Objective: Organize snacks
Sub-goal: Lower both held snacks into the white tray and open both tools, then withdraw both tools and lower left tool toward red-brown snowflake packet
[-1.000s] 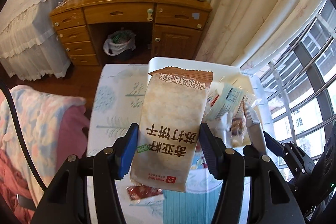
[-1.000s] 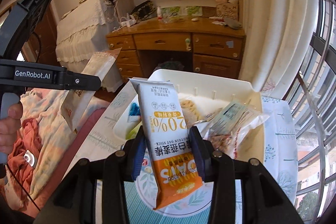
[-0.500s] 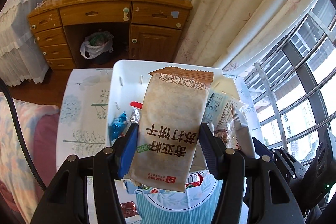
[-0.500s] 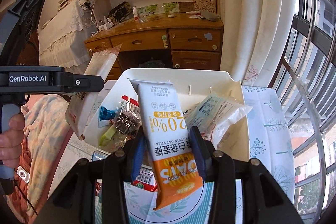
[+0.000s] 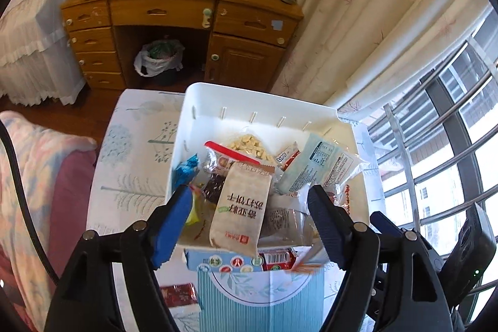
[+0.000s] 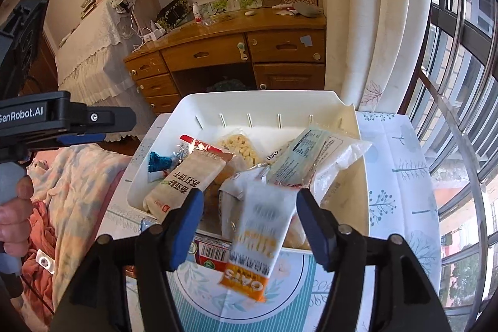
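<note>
A white plastic bin on the table holds several snack packets. My left gripper is open above the bin's near edge; the beige cracker packet lies free on the pile, its end over the rim. My right gripper is open; the white-and-orange oat bar is blurred between the jaws, touching neither, its orange end past the near rim. The left gripper body shows at the left of the right wrist view.
A blue and red packet sticks out from under the bin's near edge. A small red packet lies on the patterned tablecloth. A wooden desk, curtains and window bars stand beyond. A blanket lies at left.
Both grippers have opened. The cracker packet left the left jaws and lies in the bin. The oat bar has slipped from the right jaws and is dropping at the bin's near rim.
</note>
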`<act>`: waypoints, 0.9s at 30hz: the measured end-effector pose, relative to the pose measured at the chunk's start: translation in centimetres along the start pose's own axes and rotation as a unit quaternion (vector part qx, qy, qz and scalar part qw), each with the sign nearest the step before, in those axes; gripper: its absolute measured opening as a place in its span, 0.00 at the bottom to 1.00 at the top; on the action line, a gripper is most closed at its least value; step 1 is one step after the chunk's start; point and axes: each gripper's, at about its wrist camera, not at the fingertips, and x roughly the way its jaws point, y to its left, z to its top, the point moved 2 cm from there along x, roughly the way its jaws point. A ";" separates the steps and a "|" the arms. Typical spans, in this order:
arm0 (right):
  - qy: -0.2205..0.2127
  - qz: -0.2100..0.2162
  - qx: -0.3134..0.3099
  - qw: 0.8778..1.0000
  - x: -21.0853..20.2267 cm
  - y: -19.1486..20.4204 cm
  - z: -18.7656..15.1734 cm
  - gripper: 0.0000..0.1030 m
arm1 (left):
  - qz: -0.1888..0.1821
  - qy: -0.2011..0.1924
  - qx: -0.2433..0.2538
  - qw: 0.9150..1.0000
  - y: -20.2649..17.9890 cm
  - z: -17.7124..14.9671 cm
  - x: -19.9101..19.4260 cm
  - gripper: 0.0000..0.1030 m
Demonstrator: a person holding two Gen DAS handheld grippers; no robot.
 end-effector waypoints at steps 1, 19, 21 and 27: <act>0.000 0.005 0.000 1.000 -0.3 0.0 0.0 0.63 | 0.003 -0.003 -0.007 1.000 0.1 -0.3 -0.6 0.73; 0.016 0.090 0.010 0.996 -4.6 -0.4 -2.3 0.72 | 0.074 -0.030 -0.082 0.993 0.4 -8.6 -8.5 0.73; 0.022 0.097 0.018 0.995 -4.8 -0.4 -2.7 0.74 | 0.080 -0.032 -0.086 0.993 0.6 -9.7 -9.4 0.73; 0.038 0.109 0.039 0.993 -5.2 -0.2 -4.5 0.76 | 0.092 -0.028 -0.091 0.991 1.4 -12.4 -10.8 0.73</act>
